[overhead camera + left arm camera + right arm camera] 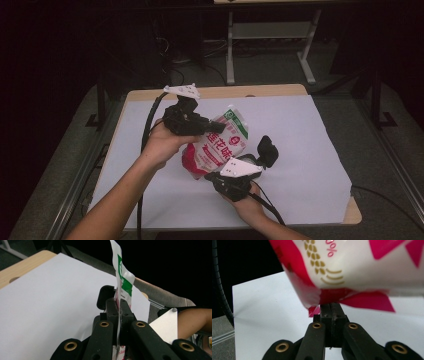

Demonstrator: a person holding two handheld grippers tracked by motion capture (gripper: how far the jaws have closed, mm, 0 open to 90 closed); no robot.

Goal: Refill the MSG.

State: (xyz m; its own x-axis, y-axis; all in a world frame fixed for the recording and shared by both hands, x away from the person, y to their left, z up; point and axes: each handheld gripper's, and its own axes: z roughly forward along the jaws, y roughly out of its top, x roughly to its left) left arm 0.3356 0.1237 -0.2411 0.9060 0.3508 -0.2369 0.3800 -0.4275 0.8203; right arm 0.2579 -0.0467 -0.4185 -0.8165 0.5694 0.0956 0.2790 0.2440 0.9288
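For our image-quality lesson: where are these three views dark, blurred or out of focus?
High view: room dark, white table sheet lit, picture soft. Left gripper view: black background, pouch fairly sharp. Right gripper view: pouch close and blurred, jaws sharper.

It's a soft white pouch (216, 144) with a pink-red bottom, red lettering and a green patch near the top corner. It's up off the white worktop (300, 150), tilted, pinched at both its upper edge and lower seam.
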